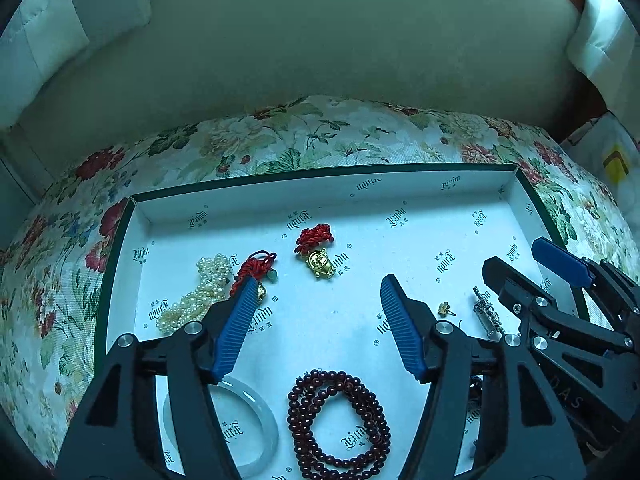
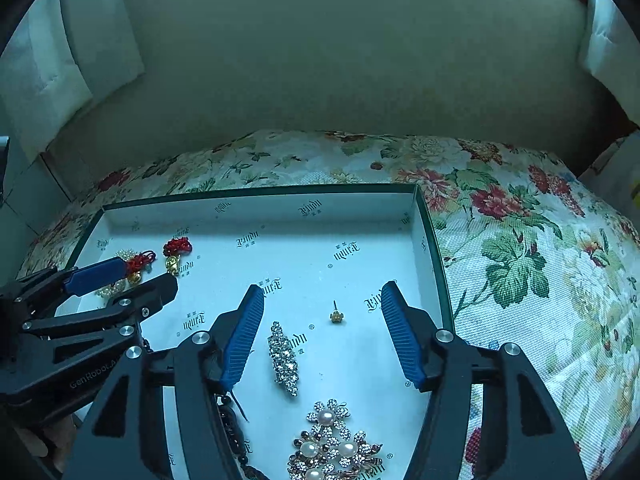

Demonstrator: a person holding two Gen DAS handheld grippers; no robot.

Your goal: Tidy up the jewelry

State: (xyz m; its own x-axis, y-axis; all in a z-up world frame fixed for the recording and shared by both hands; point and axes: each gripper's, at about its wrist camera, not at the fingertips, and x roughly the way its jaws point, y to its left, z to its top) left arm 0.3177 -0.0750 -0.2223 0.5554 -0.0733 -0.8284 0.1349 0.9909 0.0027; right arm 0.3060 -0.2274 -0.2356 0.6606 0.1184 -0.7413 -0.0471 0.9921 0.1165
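Note:
A white box lid used as a tray (image 1: 328,192) (image 2: 256,210) holds the jewelry. My left gripper (image 1: 316,292) is open and empty above it. Near it lie a gold charm on red cord (image 1: 318,258), a pearl strand (image 1: 200,292), a second red-cord charm (image 1: 256,266), a dark red bead bracelet (image 1: 340,424) and a pale jade bangle (image 1: 256,432). My right gripper (image 2: 322,296) is open and empty over a rhinestone clip (image 2: 285,358), a small gold stud earring (image 2: 336,315) and a pearl rhinestone brooch (image 2: 332,444).
The tray rests on a floral cushion (image 2: 520,264) in front of a plain sofa back (image 1: 320,40). White pillows (image 1: 48,40) sit at both sides. The right gripper shows at the right of the left wrist view (image 1: 560,300).

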